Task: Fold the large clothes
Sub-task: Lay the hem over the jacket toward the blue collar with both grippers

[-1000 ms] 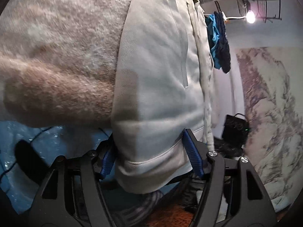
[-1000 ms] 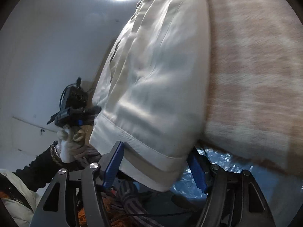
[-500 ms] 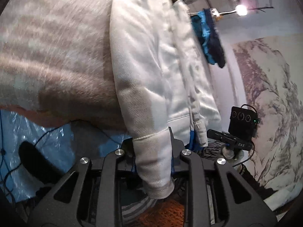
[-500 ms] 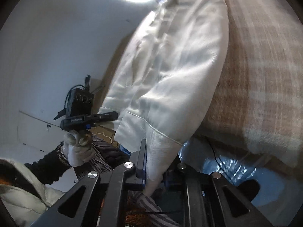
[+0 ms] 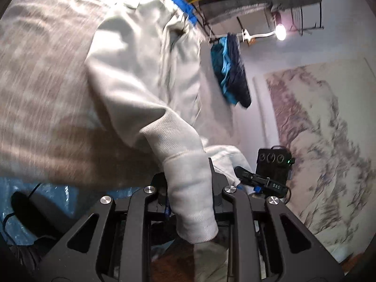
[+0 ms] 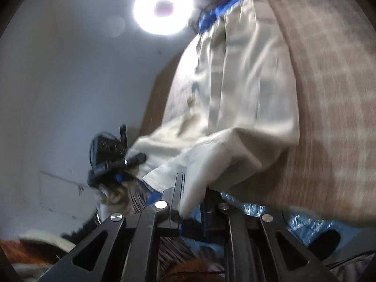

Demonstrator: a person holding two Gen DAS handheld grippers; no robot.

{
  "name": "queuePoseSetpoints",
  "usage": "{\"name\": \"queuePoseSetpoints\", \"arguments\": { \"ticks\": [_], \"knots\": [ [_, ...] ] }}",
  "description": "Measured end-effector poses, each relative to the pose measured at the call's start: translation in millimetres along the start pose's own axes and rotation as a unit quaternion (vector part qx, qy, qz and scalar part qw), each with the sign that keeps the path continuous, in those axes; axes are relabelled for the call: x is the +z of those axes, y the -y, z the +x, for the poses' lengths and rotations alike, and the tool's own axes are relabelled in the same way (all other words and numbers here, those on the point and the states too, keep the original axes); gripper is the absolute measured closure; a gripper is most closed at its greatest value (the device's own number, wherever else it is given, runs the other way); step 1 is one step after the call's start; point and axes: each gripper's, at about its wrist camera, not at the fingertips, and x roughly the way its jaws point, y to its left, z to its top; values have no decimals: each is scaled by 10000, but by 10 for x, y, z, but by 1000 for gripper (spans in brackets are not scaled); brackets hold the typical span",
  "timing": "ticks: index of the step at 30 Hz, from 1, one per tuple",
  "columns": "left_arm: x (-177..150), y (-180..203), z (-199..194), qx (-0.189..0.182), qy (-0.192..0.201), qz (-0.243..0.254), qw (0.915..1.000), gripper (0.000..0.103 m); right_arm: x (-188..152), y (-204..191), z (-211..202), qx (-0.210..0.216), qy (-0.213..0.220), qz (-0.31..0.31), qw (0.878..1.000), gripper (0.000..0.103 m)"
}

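Note:
A white zip-up jacket lies on a beige checked fleece blanket. My left gripper is shut on the ribbed cuff of one sleeve, which hangs out below the fingers. In the right wrist view the same jacket spreads over the blanket, and my right gripper is shut on the other sleeve's cuff. Both sleeves are lifted off the blanket. Each view shows the opposite gripper beside the jacket: the right gripper and the left gripper.
Blue plastic sheeting shows under the blanket's near edge. Blue clothes hang from a rail by a lamp, with a patterned wall hanging at the right. A ring light glares overhead. A gloved hand holds the left gripper.
Both grippers went from open around the sleeve ends to shut on the cuffs. Both have since risen, drawing the sleeves up and away from the blanket.

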Motion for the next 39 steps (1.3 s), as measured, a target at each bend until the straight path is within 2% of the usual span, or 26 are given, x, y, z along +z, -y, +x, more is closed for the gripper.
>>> {"name": "queuePoseSetpoints", "arguments": {
  "ticks": [4,7,14,22,25,26,27,28,31,38,39],
  "knots": [
    [379,40,87,-194,180,-278,9993,82,396,-67,-40,-181,312,69,9993,94],
    [653,48,191,-172,264,-373,9988,82,669,-80,83,-424,414,102,9982,94],
    [1200,-302,447,-119,436,-1007,9939,82,1298,157,259,-1086,508,391,9920,97],
    [1543,-671,757,52,347,-1417,9893,81,1551,540,424,-1158,515,763,9890,96],
    [1609,-774,789,-48,225,-1648,9861,80,1620,564,449,-1155,464,693,9898,85],
    [1620,-781,790,-83,193,-1684,9855,80,1635,551,428,-1147,490,635,9901,70],
    [1640,-782,788,-121,161,-1706,9851,77,1669,562,434,-1131,530,624,9902,59],
    [1664,-778,778,-181,127,-1727,9847,74,1681,563,397,-1101,575,623,9903,56],
    [1701,-766,704,-424,101,-1852,9817,67,1694,643,347,-1027,644,708,9901,55],
    [1683,-805,532,-845,127,-2119,9735,58,1630,720,237,-1258,622,651,9880,55],
    [1684,-802,469,-847,214,-2084,9741,51,1627,694,237,-1244,651,613,9882,55]
  ]
}}
